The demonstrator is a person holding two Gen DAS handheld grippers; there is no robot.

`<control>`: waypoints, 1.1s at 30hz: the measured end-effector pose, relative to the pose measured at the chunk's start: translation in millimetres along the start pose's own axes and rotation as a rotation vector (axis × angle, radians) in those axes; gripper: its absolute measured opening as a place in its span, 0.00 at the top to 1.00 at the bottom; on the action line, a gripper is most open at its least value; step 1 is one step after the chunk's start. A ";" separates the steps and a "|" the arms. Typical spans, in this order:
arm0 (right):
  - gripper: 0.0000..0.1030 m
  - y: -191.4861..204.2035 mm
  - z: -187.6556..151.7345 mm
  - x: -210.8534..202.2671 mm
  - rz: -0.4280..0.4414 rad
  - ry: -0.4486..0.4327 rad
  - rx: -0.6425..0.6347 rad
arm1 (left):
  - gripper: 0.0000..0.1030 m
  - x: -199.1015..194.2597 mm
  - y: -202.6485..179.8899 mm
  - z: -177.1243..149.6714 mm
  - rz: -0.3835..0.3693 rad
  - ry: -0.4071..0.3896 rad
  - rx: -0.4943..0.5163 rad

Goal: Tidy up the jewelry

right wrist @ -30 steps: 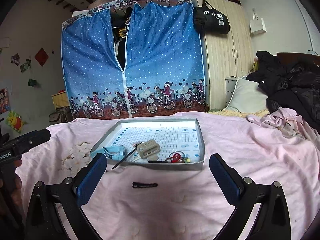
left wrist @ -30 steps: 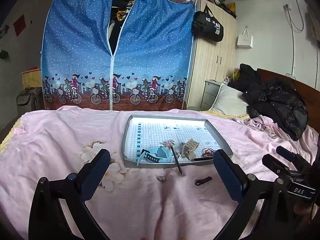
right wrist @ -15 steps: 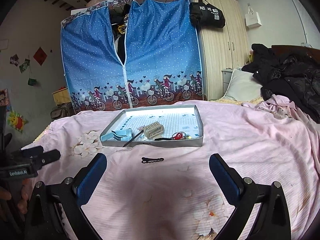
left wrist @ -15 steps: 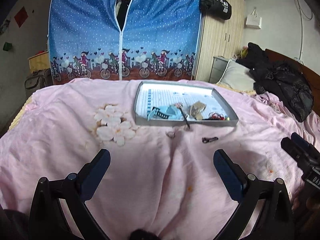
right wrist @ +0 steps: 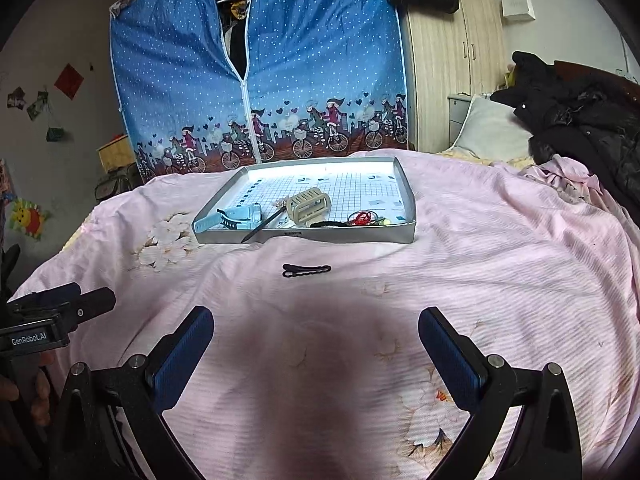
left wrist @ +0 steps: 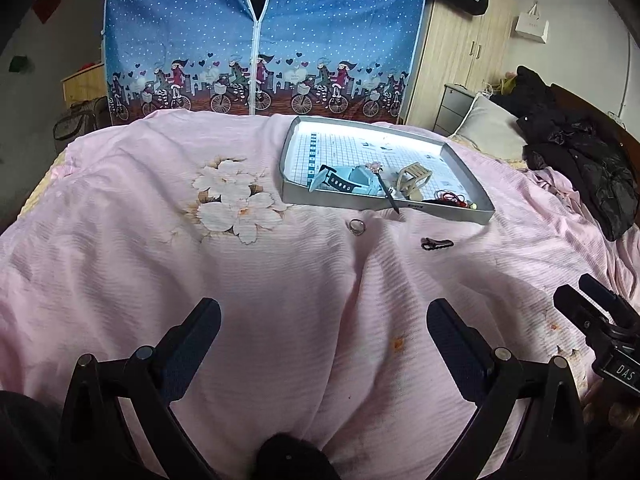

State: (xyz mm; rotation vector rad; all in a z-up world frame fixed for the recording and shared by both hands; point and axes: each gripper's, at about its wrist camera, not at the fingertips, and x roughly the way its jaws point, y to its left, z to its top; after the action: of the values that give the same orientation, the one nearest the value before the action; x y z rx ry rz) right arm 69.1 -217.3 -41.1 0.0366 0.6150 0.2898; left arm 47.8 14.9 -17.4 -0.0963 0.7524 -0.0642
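Jewelry mostly lodged in the grey tray (right wrist: 304, 236) on the bed, ring (left wrist: 357, 225) and black hair clip (right wrist: 306, 270) loose on the pink cover just before it; your left gripper (left wrist: 323, 334) and right gripper (right wrist: 316, 338) hang back, jaws spread and empty, so reach forward and pinch one stray next

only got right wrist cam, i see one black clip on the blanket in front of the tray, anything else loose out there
observer: yes, a small ring lies on the pink bedspread, to the left of the black clip.
operator: is it touching the tray
observer: no, a strip of bedspread shows between the ring and the near wall of the tray.
operator: left tool holding anything
observer: no, the left tool is wide open with nothing between its fingers, over bare bedspread short of the ring.
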 end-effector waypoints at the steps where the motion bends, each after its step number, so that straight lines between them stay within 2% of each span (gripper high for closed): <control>1: 0.00 0.0 0.6 2.7 0.000 0.013 0.000 | 0.02 1.3 -0.3 0.1 0.010 0.002 0.006; 10: 0.00 -4.2 6.7 29.5 -0.001 0.083 0.015 | 0.02 14.0 12.9 13.2 0.035 0.025 -0.006; 13: 0.00 -5.6 9.3 40.4 -0.009 0.118 0.002 | 0.02 26.6 15.0 19.3 0.050 0.083 0.022; 18: 0.00 -9.8 11.2 60.0 -0.049 0.160 -0.039 | 0.02 68.3 14.8 27.3 0.073 0.222 0.135; 21: 0.00 -14.4 10.6 77.4 -0.047 0.211 -0.048 | 0.02 91.1 17.6 34.6 0.080 0.260 0.172; 23: 0.00 -16.2 12.0 91.7 -0.039 0.249 -0.061 | 0.02 105.4 20.2 40.4 0.089 0.270 0.187; 26: 0.00 -14.2 16.5 107.0 -0.047 0.259 -0.103 | 0.02 123.9 25.1 46.9 0.094 0.273 0.187; 33: 0.00 -9.2 33.4 123.3 -0.047 0.184 -0.143 | 0.02 128.7 40.9 65.0 0.040 0.199 0.101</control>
State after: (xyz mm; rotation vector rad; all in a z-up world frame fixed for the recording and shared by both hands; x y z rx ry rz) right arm 186.6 -190.0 -84.3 -0.1431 0.7751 0.2927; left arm 187.0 47.8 -62.1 0.0221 0.9480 -0.0745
